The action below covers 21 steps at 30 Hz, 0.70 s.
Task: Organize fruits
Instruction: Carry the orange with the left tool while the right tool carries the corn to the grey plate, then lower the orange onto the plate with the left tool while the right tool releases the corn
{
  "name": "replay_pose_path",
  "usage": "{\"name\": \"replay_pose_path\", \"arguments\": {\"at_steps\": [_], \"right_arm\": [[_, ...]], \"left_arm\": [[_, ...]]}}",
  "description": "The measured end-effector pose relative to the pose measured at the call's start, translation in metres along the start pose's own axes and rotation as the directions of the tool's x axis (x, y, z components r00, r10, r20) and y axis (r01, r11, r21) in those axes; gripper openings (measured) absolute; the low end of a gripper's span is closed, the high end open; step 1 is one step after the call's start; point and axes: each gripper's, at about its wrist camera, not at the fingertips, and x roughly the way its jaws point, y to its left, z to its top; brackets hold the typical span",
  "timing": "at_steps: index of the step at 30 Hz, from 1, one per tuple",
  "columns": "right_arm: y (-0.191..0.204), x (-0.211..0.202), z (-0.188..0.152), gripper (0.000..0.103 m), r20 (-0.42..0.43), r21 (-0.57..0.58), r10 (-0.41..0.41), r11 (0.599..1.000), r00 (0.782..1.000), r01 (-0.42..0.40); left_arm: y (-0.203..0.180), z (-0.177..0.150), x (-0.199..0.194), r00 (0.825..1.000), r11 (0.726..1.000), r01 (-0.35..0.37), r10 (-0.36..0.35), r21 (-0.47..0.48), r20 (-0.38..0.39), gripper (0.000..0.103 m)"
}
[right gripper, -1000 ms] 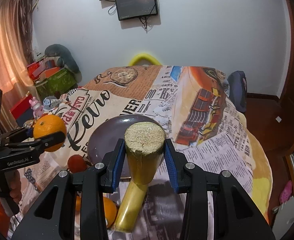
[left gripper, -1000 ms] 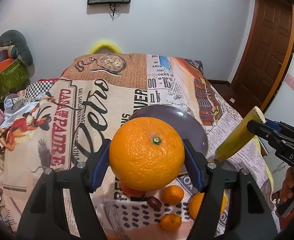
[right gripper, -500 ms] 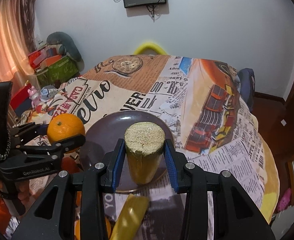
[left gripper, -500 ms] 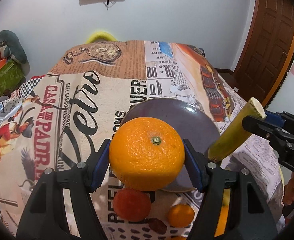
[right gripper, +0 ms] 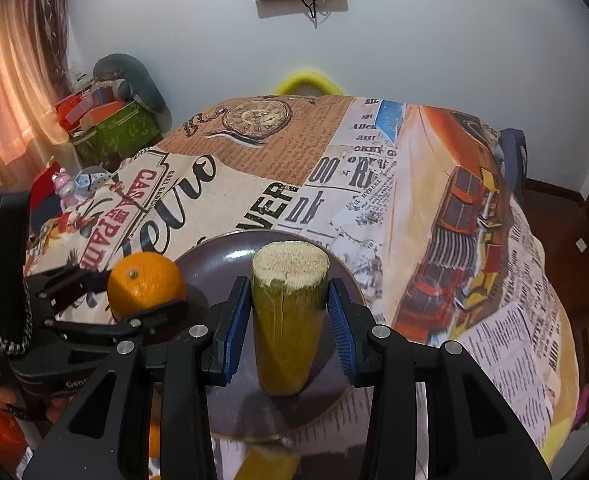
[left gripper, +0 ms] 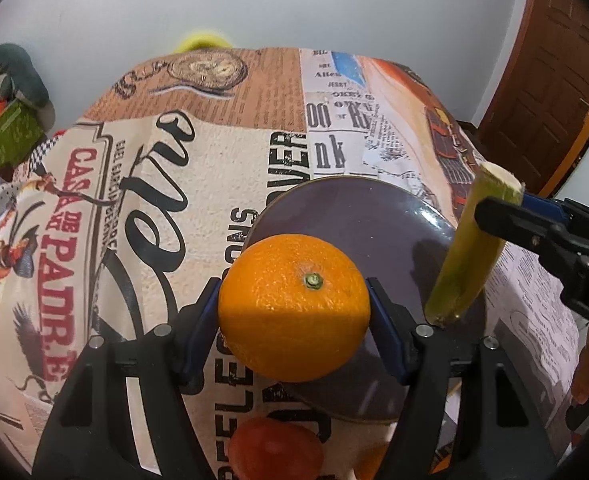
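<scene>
Over the plate's (left gripper: 358,216) near-left rim, left wrist view: my left gripper (left gripper: 294,312) is clamped on the orange (left gripper: 294,307), held stem-up between both pads, presumably for setting down on the plate. A red fruit (left gripper: 275,450) lies on the tablecloth (left gripper: 142,208) nearer me. Above the plate's (right gripper: 230,252) near-right part, right wrist view: my right gripper (right gripper: 290,320) grips the cut stalk (right gripper: 288,316) near its top, its lower end seemingly at the plate.
</scene>
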Motion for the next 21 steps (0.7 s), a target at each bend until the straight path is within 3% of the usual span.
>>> {"name": "replay_pose_path", "arguments": {"at_steps": [13,21], "right_arm": [[-0.005,0.030,0.013,0.038,-0.050,0.032,-0.016,0.999,0.999,0.018],[-0.002,0.042,0.006,0.038,-0.115,0.000,-0.014,1.000,0.993,0.014]], "left_arm": [[-0.004,0.006,0.014,0.998,0.999,0.043,-0.044,-0.003,-0.036,0.070],[0.003,0.011,-0.004,0.999,0.999,0.025,-0.025,-0.031,0.020,0.072]]}}
